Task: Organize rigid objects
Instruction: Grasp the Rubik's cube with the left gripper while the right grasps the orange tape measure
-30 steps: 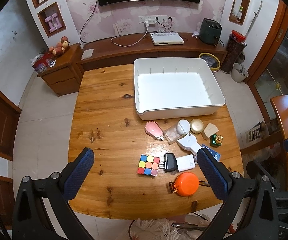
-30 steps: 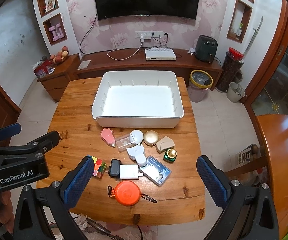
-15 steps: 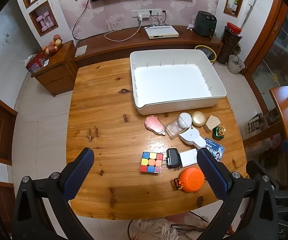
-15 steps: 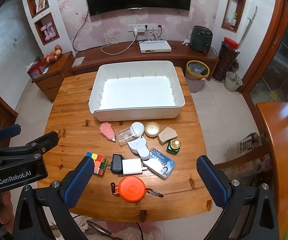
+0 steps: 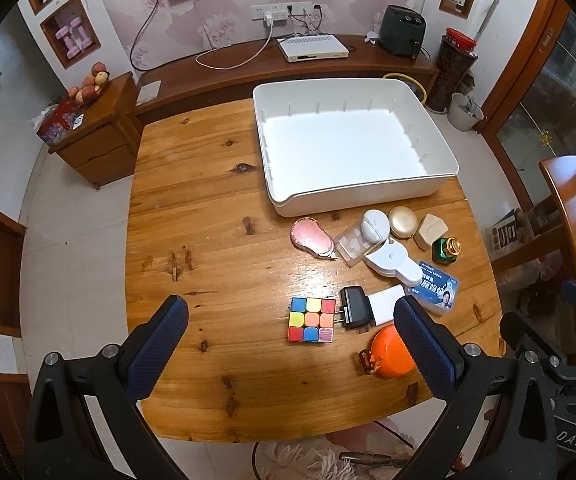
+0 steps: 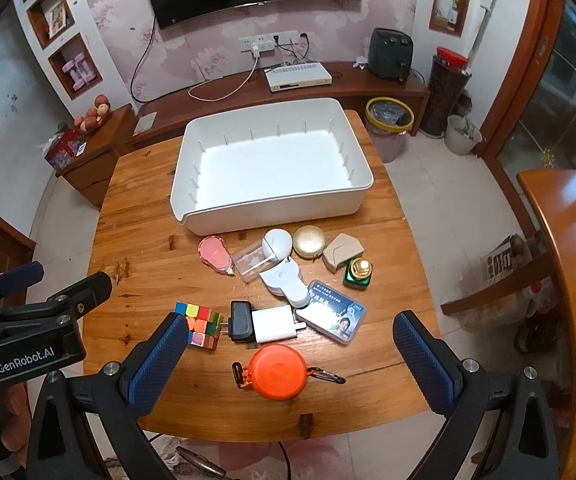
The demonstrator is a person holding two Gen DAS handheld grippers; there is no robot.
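Both grippers, left (image 5: pixel 290 330) & right (image 6: pixel 290 340), spread wide, nothing held, above table (image 5: pixel 192 208). White bin (image 5: pixel 352 152) bare inside; cube (image 5: pixel 311 319), orange case (image 6: pixel 276 372) etc. clustered just in front.

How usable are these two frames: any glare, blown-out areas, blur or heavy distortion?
Left wrist view: sharp; glare sheen on the table near the white charger; the white bin floor is nearly blown out; fisheye bends the table edges, corners vignetted black. Right wrist view: equally sharp, bin interior overexposed, strong barrel distortion, window reflections at right.
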